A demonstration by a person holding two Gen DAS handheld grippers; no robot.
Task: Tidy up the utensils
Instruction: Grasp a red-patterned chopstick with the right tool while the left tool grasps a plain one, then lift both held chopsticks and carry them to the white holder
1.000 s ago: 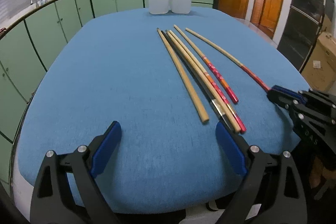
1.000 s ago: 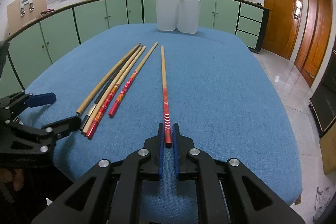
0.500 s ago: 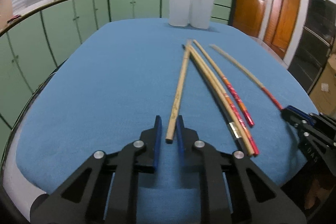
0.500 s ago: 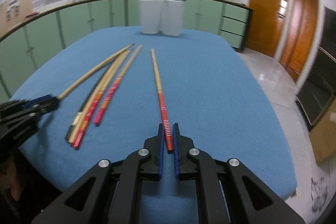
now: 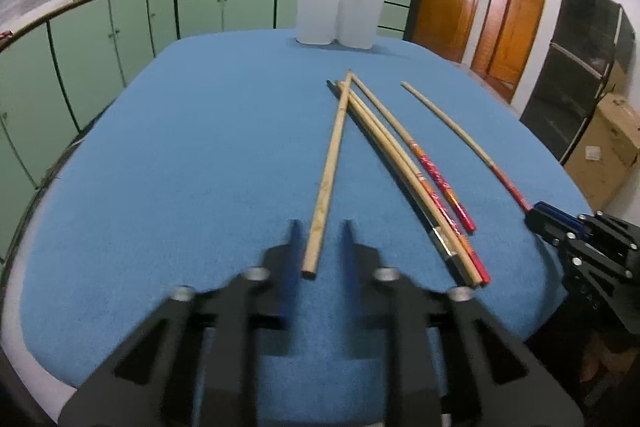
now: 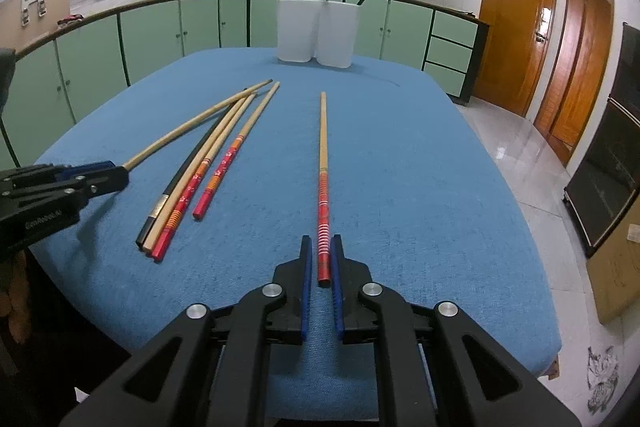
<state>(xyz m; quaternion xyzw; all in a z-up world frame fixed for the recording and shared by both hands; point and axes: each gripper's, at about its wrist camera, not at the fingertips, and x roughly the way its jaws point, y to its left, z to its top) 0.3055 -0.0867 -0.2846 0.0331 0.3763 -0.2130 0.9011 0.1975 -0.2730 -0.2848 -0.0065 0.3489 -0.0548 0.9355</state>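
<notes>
On the blue table (image 5: 180, 147) lie several long chopsticks. The near end of a plain wooden chopstick (image 5: 332, 155) sits between the blurred fingers of my left gripper (image 5: 320, 227), whose jaws are closing the last bit onto it. From the right wrist view that left gripper (image 6: 116, 173) grips the stick's tip. My right gripper (image 6: 320, 241) is shut on the red striped end of a separate chopstick (image 6: 323, 155), which lies straight ahead of it. Three more chopsticks and a black one (image 6: 208, 163) lie bundled between the two held ones.
Two white holders (image 6: 316, 31) stand side by side at the table's far edge, each with a chopstick sticking out. Green cabinets curve around behind the table. A cardboard box (image 5: 604, 143) and dark appliances stand on the right, beyond the table edge.
My left gripper went from wide open to closed around the plain chopstick's near end, and that end has swung left, away from the bundle. The right gripper stayed shut on its chopstick.
</notes>
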